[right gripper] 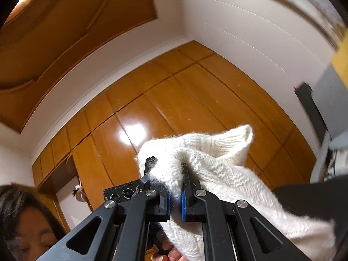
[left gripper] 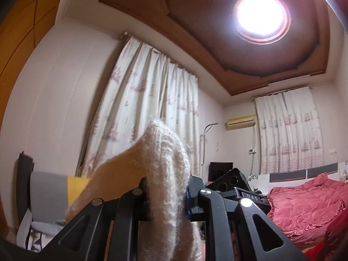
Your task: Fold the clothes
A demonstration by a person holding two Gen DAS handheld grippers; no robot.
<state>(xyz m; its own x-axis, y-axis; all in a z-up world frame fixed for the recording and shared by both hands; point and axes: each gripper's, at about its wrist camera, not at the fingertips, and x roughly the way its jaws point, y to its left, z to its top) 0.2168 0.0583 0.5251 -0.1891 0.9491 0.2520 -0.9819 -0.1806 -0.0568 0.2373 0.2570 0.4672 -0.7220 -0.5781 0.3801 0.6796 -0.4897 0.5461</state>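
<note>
A fluffy cream knitted garment [left gripper: 165,165] is held up in the air between both grippers. My left gripper [left gripper: 167,193] is shut on one part of it; the knit bulges above the jaws and hangs down between them. My right gripper [right gripper: 174,187] is shut on another part of the same garment [right gripper: 208,169], which drapes off to the right and down. Both cameras point upward at walls and ceiling. The other gripper's black body shows in the left wrist view [left gripper: 235,182] and in the right wrist view [right gripper: 124,192].
A bed with a rumpled red quilt [left gripper: 304,204] lies at the right. Patterned curtains [left gripper: 148,108] hang behind. Wooden wardrobe doors [right gripper: 174,108] fill the right wrist view. The person's head [right gripper: 24,221] is at lower left. A ceiling lamp [left gripper: 261,15] glares above.
</note>
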